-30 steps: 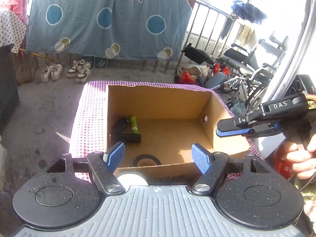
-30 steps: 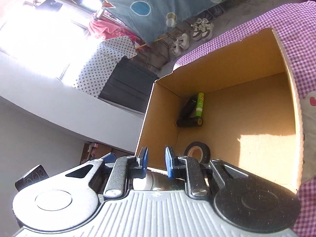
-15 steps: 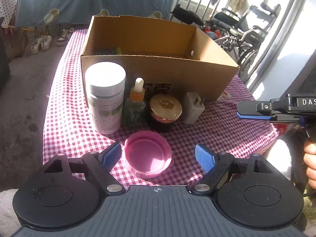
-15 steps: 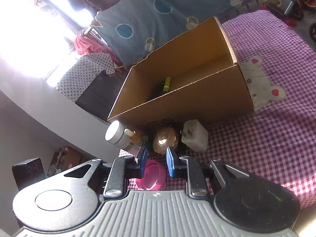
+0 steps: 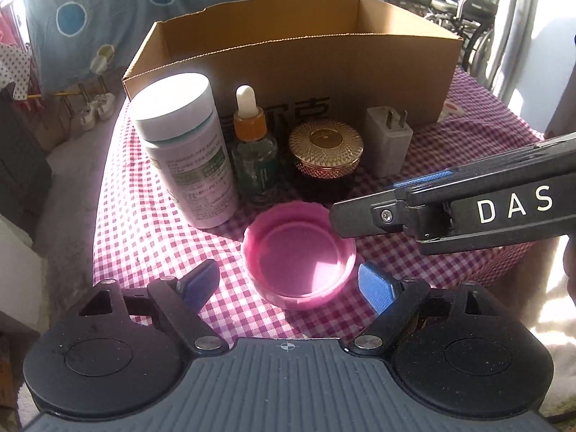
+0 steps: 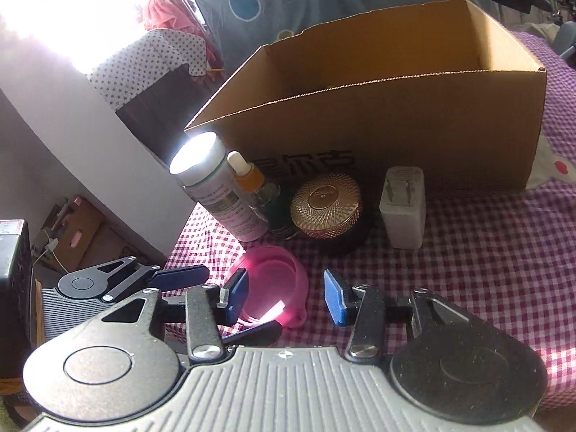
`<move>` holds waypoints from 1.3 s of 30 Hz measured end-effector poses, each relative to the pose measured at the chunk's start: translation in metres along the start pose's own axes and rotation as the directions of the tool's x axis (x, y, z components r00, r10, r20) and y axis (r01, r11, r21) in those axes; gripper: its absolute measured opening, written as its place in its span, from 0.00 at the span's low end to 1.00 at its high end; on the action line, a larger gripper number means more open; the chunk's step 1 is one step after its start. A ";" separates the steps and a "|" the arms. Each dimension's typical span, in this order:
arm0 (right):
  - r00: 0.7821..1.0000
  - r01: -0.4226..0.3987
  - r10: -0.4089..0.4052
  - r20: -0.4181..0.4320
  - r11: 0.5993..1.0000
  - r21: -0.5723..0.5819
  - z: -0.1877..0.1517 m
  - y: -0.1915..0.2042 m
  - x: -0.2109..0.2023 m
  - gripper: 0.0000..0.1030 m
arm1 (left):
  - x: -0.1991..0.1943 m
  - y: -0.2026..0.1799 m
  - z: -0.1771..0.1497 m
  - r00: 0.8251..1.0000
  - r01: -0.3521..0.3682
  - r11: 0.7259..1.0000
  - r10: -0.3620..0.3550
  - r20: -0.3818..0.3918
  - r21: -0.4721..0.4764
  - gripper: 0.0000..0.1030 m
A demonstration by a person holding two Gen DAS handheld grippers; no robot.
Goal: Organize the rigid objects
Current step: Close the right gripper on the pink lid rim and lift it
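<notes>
Closing in on the pink cap, which lies open side up on the checked cloth, nearest of the items left outside the cardboard box. My read: this is the pick-up step for the next thing to go into the box.

Left gripper: jaws wide apart, one to each side of the cap, nothing touching it yet. Right gripper: jaws also apart, holding nothing; its left finger sits against or just in front of the cap's rim, can't tell which from the right wrist view. In the left wrist view its closed-looking side profile crosses just above the cap's right edge.

Next move, as I judge it: only one gripper should take the cap. Both are crowding the same spot and could knock fingers. A rim pinch or a squeeze across the full width would do; the wall looks thin and slick, so it may skid.

Around it: white bottle, dropper bottle, gold-lidded jar and white plug adapter stand in a row against the box front, just behind the cap. Lifting straight up before crossing the box wall should keep clear of the jar and dropper.
</notes>
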State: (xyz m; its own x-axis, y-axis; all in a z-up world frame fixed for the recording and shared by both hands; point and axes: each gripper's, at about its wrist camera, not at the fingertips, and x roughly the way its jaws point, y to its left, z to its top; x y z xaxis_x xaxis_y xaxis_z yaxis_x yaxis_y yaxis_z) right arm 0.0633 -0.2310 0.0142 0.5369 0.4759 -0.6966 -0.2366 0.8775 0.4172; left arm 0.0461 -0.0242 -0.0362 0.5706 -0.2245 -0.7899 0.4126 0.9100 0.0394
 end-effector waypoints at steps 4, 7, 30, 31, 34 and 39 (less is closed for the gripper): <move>1.000 -0.004 0.004 -0.020 1.000 0.016 0.000 -0.005 0.019 0.37 | 0.005 -0.003 -0.002 1.000 0.012 1.000 -0.012 -0.002 0.001 0.74; 0.999 -0.008 0.009 -0.037 1.000 0.023 -0.002 -0.008 0.025 0.29 | 0.004 -0.005 -0.002 1.000 0.028 1.000 -0.028 0.008 0.001 0.71; 0.997 0.075 -0.075 -0.006 0.988 0.133 -0.023 -0.065 -0.022 0.24 | 0.016 -0.068 0.005 0.988 0.150 0.981 -0.154 0.020 0.126 0.69; 0.997 0.072 -0.072 -0.003 0.988 0.137 -0.023 -0.066 -0.023 0.23 | 0.018 -0.069 0.005 0.988 0.147 0.980 -0.150 0.017 0.131 0.70; 0.998 0.065 -0.066 0.002 0.988 0.140 -0.022 -0.071 -0.022 0.22 | 0.022 -0.073 0.006 0.989 0.142 0.981 -0.145 0.012 0.130 0.72; 0.997 0.073 -0.076 0.020 0.991 0.115 -0.023 -0.066 -0.022 0.22 | 0.023 -0.073 0.007 0.991 0.132 0.983 -0.136 0.020 0.128 0.72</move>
State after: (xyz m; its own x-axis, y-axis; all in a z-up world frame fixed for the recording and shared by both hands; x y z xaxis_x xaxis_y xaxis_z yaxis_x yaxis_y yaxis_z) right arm 0.0489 -0.2983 -0.0118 0.5693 0.4068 -0.7144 -0.1023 0.8973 0.4294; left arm 0.0346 -0.0987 -0.0530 0.5237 -0.3530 -0.7753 0.5718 0.8203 0.0128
